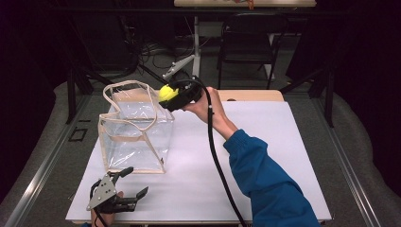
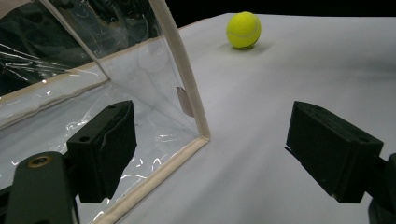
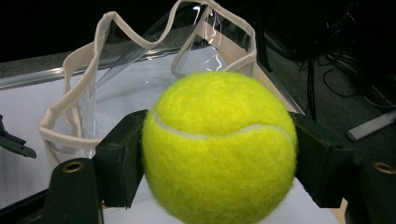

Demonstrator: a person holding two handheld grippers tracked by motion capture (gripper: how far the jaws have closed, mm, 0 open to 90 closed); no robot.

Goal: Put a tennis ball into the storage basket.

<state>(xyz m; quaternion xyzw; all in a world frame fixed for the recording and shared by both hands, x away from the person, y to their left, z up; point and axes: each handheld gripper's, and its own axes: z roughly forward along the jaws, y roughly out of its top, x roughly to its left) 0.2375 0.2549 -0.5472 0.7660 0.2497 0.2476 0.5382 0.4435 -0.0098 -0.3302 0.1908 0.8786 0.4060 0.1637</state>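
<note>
Yellow-green fuzzy tennis ball (image 1: 167,92) sits pinched in your right gripper (image 1: 171,96), held above the rim of the clear plastic bag with beige trim (image 1: 135,130); your left gripper (image 1: 130,182) rests spread near the white table's (image 1: 265,156) front edge. Left gripper view: jaws wide apart beside the bag's corner (image 2: 201,135), a second tennis ball (image 2: 243,30) lying well beyond. Right gripper view: both pads squeeze the ball (image 3: 219,147), the bag's opening (image 3: 140,70) behind.
</note>
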